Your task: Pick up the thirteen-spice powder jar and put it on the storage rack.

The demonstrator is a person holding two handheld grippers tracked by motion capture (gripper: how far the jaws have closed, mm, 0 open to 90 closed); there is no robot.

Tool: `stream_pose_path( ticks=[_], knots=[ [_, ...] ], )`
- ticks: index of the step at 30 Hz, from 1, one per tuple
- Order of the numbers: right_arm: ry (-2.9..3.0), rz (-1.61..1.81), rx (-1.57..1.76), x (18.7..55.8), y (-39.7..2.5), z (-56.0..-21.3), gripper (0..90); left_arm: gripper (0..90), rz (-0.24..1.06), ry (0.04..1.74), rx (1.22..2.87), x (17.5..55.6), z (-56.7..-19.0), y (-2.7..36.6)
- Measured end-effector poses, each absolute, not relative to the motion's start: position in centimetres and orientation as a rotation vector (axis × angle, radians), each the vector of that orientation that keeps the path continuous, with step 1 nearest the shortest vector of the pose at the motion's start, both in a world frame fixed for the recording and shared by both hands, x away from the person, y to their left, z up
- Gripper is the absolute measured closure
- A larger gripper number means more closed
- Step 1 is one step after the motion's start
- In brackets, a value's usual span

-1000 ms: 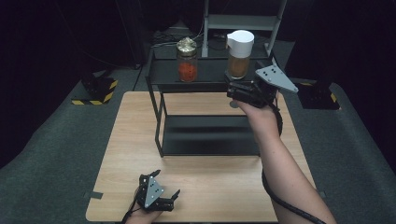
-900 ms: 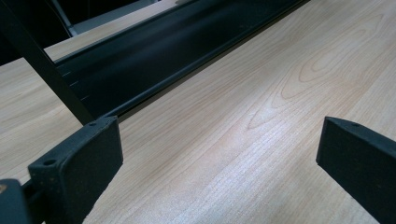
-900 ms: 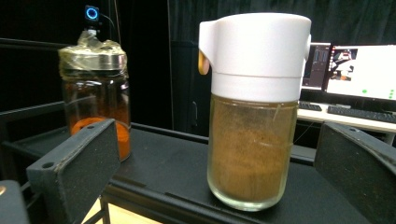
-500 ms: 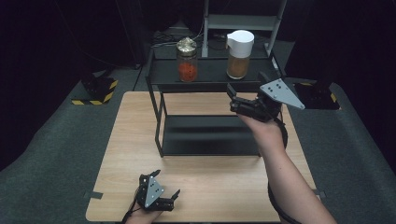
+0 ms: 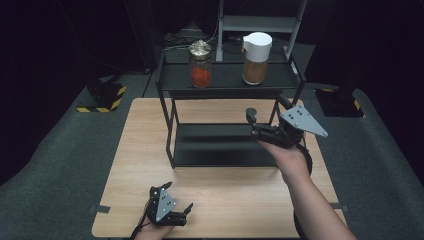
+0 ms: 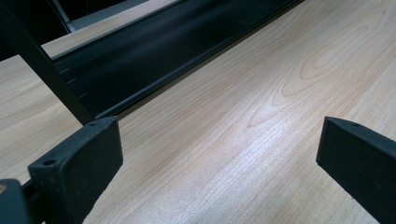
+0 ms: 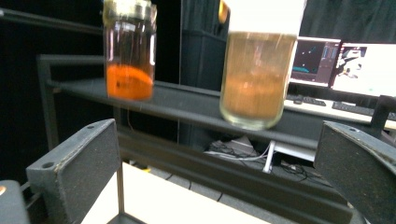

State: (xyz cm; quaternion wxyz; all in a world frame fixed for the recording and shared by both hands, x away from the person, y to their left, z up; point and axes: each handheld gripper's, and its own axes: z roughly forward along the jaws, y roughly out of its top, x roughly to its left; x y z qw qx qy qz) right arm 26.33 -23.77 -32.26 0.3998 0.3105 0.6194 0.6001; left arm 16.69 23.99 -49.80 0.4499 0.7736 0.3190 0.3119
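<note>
Light wood-grain table (image 5: 225,185) carries the black metal two-tier shelf rack (image 5: 170,80), my landmark; the rack stands on the table's far half, lower tray (image 5: 215,145) flat on the wood; on the rack's top tier, left side, sits the clear glass jar with gold lid and orange-red contents (image 5: 200,65); right of it on the same tier, apart from it, the clear jar with white cap and brown contents (image 5: 256,59); both upright; my right gripper (image 5: 253,123) hangs in front of the rack's right front post, below the top tier, above the lower tray's right end, jaws pointing left toward the rack; its jaws are spread wide with nothing between them, the brown jar framed between them farther off in the right gripper view (image 7: 257,79); my left gripper (image 5: 176,212) rests low at the near table edge, well in front of the rack's left front leg; its jaws also spread wide over bare wood, holding nothing.
</note>
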Motion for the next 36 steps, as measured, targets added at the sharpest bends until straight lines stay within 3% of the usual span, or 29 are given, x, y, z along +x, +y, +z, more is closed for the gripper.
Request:
stream_pose_path(
  ticks=[36],
  knots=[
    [1.746,1.396,0.865,22.3,-26.1,-42.9,0.0,0.7,0.796,0.782,1.905,16.3,-50.0,23.8]
  ],
)
